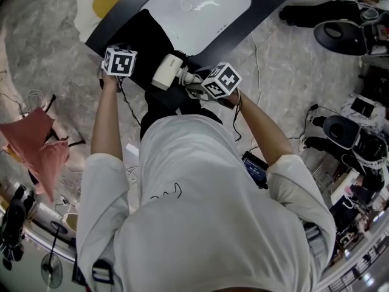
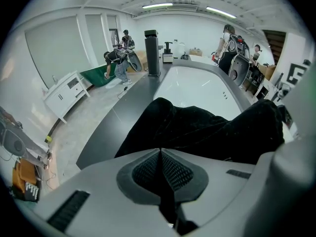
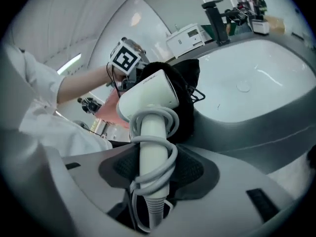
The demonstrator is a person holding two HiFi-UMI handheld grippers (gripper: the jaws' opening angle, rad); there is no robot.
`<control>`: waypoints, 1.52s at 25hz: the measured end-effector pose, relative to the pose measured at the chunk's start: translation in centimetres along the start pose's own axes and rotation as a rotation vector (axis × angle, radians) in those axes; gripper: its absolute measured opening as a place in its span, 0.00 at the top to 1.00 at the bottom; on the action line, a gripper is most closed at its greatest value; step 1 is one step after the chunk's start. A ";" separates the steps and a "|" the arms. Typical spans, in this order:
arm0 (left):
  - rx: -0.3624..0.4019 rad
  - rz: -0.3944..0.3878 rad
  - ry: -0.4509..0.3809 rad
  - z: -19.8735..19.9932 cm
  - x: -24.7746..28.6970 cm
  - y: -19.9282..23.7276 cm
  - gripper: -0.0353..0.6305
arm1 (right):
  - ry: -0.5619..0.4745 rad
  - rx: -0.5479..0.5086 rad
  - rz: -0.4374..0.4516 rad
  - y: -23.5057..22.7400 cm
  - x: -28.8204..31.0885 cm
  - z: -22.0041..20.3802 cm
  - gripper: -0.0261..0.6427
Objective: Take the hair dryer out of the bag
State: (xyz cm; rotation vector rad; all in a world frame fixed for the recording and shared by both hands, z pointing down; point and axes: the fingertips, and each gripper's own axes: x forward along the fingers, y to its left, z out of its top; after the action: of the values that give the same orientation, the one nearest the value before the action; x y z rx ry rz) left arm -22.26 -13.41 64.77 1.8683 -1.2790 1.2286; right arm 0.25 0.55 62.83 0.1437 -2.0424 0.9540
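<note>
At the near edge of the dark desk [image 1: 112,32], in front of the white basin [image 1: 200,5], the hair dryer [image 3: 148,98] is held in the air by the right gripper [image 3: 152,172]. Its jaws stand wide and press from both sides on the handle, which has the white cord wound around it. The long axis of the dryer runs straight away from this gripper: the handle is between the pads, and the head is at the far end, pointing toward the black bag [image 2: 197,130] and toward the left gripper [image 2: 160,169]. Seen from the head view, the dryer lies between the two grippers and above the black cloth. Its white body shows whole, so I judge it is almost free of the bag, or free already.

The left gripper has its jaws fully together at the near left side of the bag, and a thin dark strip of the cloth seems pinched between them. So the right hand is the one that carries the dryer. The coming move should draw it back along the handle line, away from the bag, while the left hand holds the cloth in place
</note>
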 end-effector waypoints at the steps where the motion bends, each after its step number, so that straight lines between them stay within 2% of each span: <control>1: -0.003 0.004 -0.004 0.0 -0.1 0.2 0.92 | -0.025 0.043 0.043 0.7 -0.2 -0.2 0.65; 4: -0.014 0.023 -0.021 0.1 -0.6 0.5 0.92 | -0.106 0.124 0.144 2.5 -1.6 -0.7 0.65; 7: -0.003 0.012 -0.041 0.2 -1.0 0.3 0.92 | -0.200 0.168 0.185 3.6 -3.7 -0.6 0.65; 11: 0.042 -0.020 -0.075 0.4 -2.1 -0.1 0.92 | -0.289 0.180 0.167 4.1 -6.7 -0.2 0.65; 15: 0.082 -0.074 -0.090 0.1 -4.2 -1.1 0.91 | -0.336 0.148 0.103 4.2 -9.5 0.6 0.65; 16: 0.091 -0.097 -0.082 -0.2 -4.7 -1.6 0.89 | -0.344 0.138 0.084 4.2 -10.1 0.9 0.65; 18: 0.111 -0.142 -0.059 -0.8 -5.4 -2.6 0.66 | -0.360 0.123 0.056 4.0 -11.0 1.6 0.65; 21: 0.123 -0.162 -0.064 -1.3 -6.5 -3.9 0.57 | -0.388 0.120 0.035 3.8 -11.8 2.9 0.65; 24: 0.065 -0.134 -0.109 -1.7 -8.1 -4.6 0.56 | -0.409 0.113 0.008 3.8 -12.1 4.3 0.65; 30: -0.111 -0.068 -0.206 -3.8 -11.9 -7.0 0.59 | -0.439 0.036 -0.046 4.5 -12.1 7.8 0.65; 32: -0.204 -0.018 -0.239 -4.8 -12.8 -7.6 0.65 | -0.438 0.018 -0.045 4.5 -11.7 8.9 0.65; 35: -0.353 0.089 -0.296 -6.4 -14.2 -7.4 0.87 | -0.438 -0.001 -0.031 4.8 -10.7 10.6 0.65; 38: -0.439 0.175 -0.345 -7.7 -15.7 -7.2 0.91 | -0.425 -0.046 -0.023 5.8 -9.6 12.2 0.65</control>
State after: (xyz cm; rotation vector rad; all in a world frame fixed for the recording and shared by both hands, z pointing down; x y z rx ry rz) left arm -20.50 2.16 54.21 1.7099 -1.7626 0.6397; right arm -4.16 -5.88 48.20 0.3707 -2.4416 0.9183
